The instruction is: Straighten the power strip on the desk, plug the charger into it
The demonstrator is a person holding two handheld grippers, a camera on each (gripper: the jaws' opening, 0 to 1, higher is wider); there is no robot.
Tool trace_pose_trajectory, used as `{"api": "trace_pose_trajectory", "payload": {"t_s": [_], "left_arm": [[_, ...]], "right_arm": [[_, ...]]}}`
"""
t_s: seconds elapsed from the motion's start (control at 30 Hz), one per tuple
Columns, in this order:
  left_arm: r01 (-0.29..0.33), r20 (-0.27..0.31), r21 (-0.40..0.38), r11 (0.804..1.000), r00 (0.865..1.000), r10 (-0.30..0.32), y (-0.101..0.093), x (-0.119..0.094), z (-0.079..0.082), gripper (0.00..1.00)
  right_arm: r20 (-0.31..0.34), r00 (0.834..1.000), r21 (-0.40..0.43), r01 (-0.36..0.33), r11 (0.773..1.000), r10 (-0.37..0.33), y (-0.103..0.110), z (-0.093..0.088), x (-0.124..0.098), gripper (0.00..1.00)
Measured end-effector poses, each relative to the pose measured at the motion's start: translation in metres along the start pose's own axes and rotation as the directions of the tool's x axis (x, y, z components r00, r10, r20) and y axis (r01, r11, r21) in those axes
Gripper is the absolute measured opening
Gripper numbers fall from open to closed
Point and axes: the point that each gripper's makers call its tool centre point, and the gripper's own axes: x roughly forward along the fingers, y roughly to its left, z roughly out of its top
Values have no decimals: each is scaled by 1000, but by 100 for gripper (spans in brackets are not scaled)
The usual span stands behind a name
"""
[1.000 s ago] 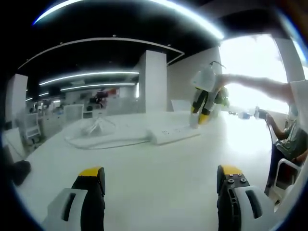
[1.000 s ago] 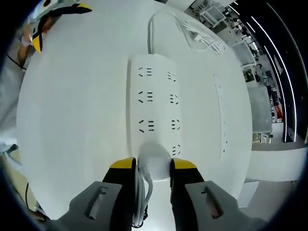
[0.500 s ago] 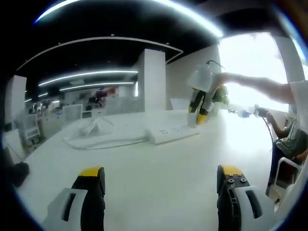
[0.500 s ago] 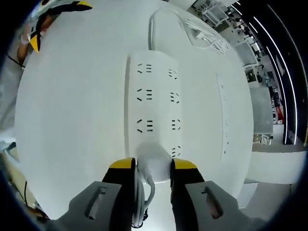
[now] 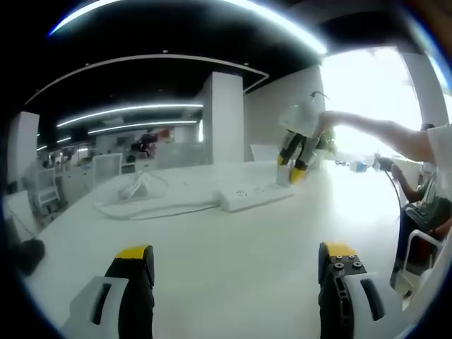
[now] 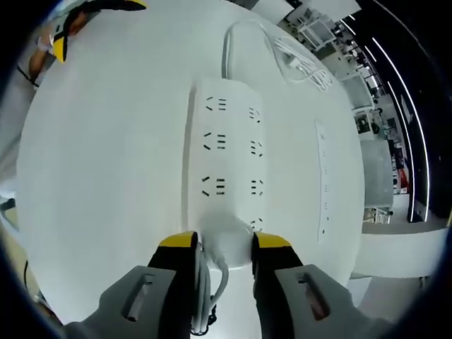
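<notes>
**Charger poised over the strip's near end**

The charger (image 6: 224,241) sits clamped in the right tongs (image 6: 223,244), at the near end of the power strip (image 6: 224,162), which lies mid-counter (image 6: 106,176). A tilted approach could miss the slots or shove the strip askew. Bare counter surrounds it; its cable (image 6: 282,53) coils beyond. The left tongs (image 5: 236,258) hang released, well apart.

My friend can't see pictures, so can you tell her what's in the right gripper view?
The right gripper is shut on a white charger, holding it at the near end of a white power strip on a white desk. The strip's cord loops away at the far end, and the charger's own cable hangs between the jaws.
</notes>
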Motion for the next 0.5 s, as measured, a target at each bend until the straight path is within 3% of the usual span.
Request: {"api": "trace_pose_trajectory", "payload": {"t_s": [0.5], "left_arm": [[-17,15,-1,1000,1000,17,4,-9,2,99]], "right_arm": [[56,998,13,20,1000,-21,-8,6,3,40]]}}
